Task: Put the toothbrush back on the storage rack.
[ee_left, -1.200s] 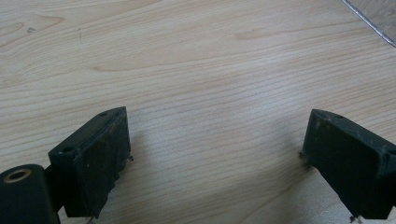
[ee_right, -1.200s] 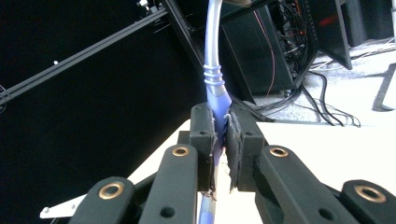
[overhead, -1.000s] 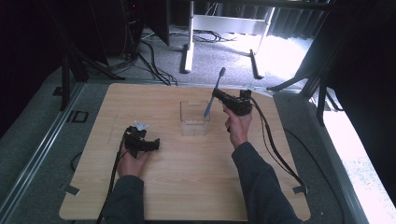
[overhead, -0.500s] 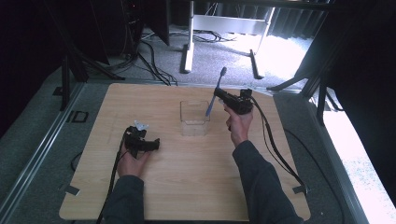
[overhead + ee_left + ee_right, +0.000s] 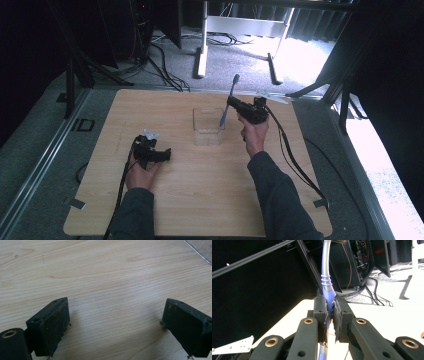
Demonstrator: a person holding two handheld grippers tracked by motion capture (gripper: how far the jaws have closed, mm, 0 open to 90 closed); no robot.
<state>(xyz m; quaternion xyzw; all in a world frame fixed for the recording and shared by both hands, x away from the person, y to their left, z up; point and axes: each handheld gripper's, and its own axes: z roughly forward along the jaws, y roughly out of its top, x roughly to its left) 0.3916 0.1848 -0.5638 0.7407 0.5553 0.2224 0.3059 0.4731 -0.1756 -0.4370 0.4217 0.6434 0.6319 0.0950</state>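
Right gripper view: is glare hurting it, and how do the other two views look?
Right gripper view: floor and tabletop blown out white, background black, toothbrush sharp. High view: sunlit floor glares past the table, surroundings dark, slightly soft. Left gripper view: even light, soft jaw shadows on the wood.

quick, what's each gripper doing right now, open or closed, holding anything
Left gripper: open, nothing between the jaws, low over the table.
Right gripper: shut on the toothbrush, over the clear box.
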